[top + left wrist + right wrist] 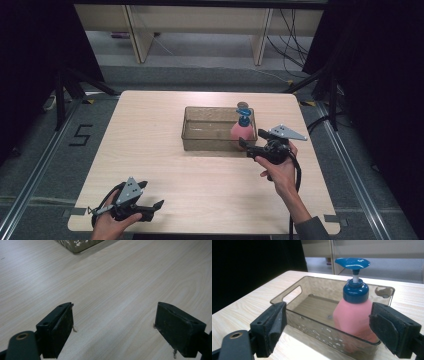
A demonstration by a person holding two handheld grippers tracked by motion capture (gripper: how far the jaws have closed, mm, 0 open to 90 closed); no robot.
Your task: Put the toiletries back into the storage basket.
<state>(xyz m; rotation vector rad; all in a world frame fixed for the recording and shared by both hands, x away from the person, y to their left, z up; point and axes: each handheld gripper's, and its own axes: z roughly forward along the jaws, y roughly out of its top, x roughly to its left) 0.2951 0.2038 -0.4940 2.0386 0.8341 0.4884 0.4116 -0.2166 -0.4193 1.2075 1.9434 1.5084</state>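
Pink pump bottle, bearing no readable label, stands in the bin; both claws gape empty.

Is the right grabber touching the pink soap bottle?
Apart. In the right gripper view the right gripper has its jaws wide open outside the clear bin's near wall, while the pink soap bottle stands inside it.

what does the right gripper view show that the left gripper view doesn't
Right gripper view: a pink pump bottle with a blue pump head stands upright inside the clear bin, at one end of it, seen between the open jaws of the right gripper. A handle cutout shows in the bin's far end wall.
Left gripper view: the left gripper, open over bare tabletop with nothing between its jaws.
Both: the light wooden table and part of the bin.
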